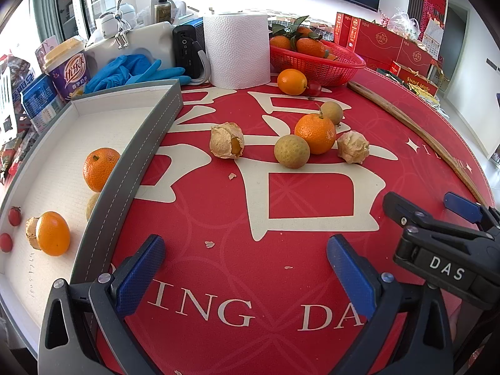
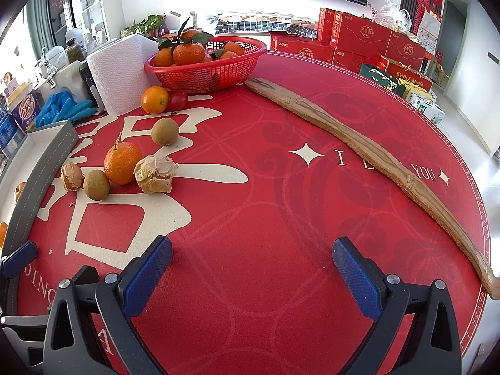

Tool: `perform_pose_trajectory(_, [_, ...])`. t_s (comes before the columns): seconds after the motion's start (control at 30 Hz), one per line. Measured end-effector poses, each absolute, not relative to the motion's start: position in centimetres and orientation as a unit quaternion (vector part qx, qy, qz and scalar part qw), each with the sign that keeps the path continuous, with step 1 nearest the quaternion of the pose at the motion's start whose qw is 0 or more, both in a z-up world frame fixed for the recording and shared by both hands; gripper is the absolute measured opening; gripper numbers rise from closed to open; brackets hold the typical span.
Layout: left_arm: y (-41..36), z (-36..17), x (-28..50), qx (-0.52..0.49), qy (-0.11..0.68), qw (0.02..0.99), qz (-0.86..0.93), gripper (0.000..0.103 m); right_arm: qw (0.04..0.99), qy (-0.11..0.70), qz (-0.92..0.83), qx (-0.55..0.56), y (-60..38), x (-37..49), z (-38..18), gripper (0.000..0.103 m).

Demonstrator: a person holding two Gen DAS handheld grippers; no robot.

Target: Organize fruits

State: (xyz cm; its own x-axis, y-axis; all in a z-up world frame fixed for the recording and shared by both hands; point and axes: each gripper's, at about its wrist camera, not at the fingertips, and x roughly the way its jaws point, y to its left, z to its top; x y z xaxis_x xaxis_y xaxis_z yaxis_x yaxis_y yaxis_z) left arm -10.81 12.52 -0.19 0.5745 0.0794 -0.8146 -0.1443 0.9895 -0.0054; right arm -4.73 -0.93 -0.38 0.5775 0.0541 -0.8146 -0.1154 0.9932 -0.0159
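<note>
A grey-rimmed white tray [image 1: 147, 143] at the left holds a mandarin [image 1: 100, 168], an orange fruit [image 1: 52, 233] and small red fruits [image 1: 14, 216]. On the red mat [image 1: 250, 250] lie a husked physalis [image 1: 226, 140], a brown-green longan [image 1: 291, 151], a mandarin [image 1: 315, 133], another husk [image 1: 353, 147], a second longan [image 1: 332, 112], an orange [image 1: 292, 82] and a cherry tomato [image 1: 314, 89]. My left gripper [image 1: 245, 268] is open and empty above the mat. My right gripper [image 2: 251, 268] is open and empty; it also shows in the left wrist view [image 1: 431, 209]. The loose fruits [image 2: 122, 163] lie to its far left.
A red basket [image 2: 206, 72] of mandarins, a paper towel roll [image 2: 120, 72], blue gloves [image 2: 62, 107] and a drink cup [image 1: 67, 68] stand at the back. A long wooden stick [image 2: 368, 153] lies across the mat at the right. Red gift boxes [image 2: 359, 37] stand behind.
</note>
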Motion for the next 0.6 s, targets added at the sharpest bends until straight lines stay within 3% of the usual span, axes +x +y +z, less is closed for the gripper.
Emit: perform_pose_trajectory(0.6, [12.42,-0.26,-10.8,-0.035,0.457,0.887,0.063,0.103,0.888,0.457,0.048,-0.034,-0.93,-4.73,-0.39,0.103])
